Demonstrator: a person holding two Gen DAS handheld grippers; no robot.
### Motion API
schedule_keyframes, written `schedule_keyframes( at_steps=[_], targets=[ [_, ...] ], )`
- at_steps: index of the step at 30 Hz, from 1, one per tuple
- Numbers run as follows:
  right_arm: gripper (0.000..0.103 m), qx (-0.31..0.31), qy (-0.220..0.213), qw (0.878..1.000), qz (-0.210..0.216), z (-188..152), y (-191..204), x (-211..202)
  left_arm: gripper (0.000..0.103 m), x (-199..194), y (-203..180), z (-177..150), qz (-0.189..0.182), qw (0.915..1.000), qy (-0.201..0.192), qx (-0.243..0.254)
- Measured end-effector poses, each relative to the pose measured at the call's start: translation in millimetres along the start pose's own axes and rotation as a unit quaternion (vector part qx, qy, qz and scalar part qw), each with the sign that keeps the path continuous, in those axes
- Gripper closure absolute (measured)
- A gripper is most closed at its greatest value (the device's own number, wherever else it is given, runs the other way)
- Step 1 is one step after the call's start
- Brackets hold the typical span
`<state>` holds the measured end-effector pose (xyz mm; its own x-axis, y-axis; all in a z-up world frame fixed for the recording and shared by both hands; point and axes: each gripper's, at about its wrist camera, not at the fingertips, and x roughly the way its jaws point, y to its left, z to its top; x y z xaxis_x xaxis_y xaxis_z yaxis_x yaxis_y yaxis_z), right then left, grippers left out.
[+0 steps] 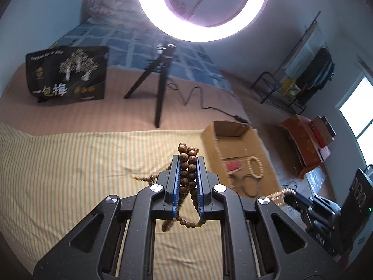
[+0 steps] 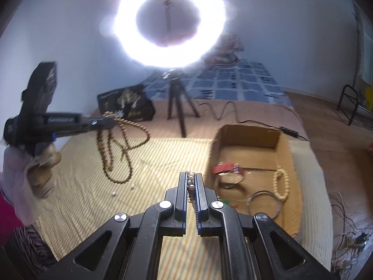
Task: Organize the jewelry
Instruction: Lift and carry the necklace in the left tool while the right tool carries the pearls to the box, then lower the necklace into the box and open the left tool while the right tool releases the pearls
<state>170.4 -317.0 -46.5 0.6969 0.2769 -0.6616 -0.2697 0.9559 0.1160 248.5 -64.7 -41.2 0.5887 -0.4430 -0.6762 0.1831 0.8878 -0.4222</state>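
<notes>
While the striped yellow cloth (image 1: 70, 168) is lying spread over the near part of the bed, a tan sheet (image 1: 70, 114) is showing beyond it, and farther back a blue checked quilt (image 1: 139, 44) is running toward the pale wall. A cardboard box (image 2: 283, 144) is sitting at the cloth's right edge, holding a cream bead bracelet (image 2: 282, 184), a thin bangle (image 2: 263, 204) and a red item (image 2: 225, 169) (too blurred to name). Behind the cloth a small black tripod (image 1: 151, 86) is standing on the tan sheet, carrying a glaring ring light (image 1: 202, 11), with a dark printed bag (image 1: 67, 72) to its left.

The left gripper (image 1: 188, 163) is clamping a bunched string of dark brown wooden beads (image 1: 187, 165) between nearly closed jaws — the loops are dangling free above the cloth. In the right wrist view that gripper is being held out level, side-on, by a gloved left hand (image 2: 30, 170), raised off the bed.

The right gripper (image 2: 191, 177) is pinching a strand of pale beads (image 2: 191, 182), its jaws almost together, and is pointing forward just left of the box. Two small loose beads (image 2: 123, 190) are lying on the cloth beneath the hanging brown string.
</notes>
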Motion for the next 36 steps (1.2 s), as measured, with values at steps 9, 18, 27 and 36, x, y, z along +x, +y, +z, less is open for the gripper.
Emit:
schedule_keyframes(
  at_steps=[9, 18, 27, 36],
  targets=[
    [0.1, 0.044, -0.014, 0.999, -0.025, 5.4, -43.3, -18.6, 0.093, 9.3, -50.2, 9.6, -0.035, 0.9988, -0.004, 0.033],
    [0.1, 0.056, -0.013, 0.998, -0.032, 6.5, -57.9, -15.7, 0.093, 38.6, -93.5, 26.5, -0.054, 0.9969, -0.005, 0.057],
    [0.1, 0.074, -0.01, 0.996, -0.038, 9.4, -72.1, -10.0, 0.093, 75.5, -121.0, 45.1, -0.059, 0.9957, -0.004, 0.071],
    [0.1, 0.091, 0.001, 0.995, -0.044, 7.9, -84.5, 0.8, 0.093, 112.7, -137.3, 55.3, -0.061, 0.9954, 0.004, 0.074]
  ],
)
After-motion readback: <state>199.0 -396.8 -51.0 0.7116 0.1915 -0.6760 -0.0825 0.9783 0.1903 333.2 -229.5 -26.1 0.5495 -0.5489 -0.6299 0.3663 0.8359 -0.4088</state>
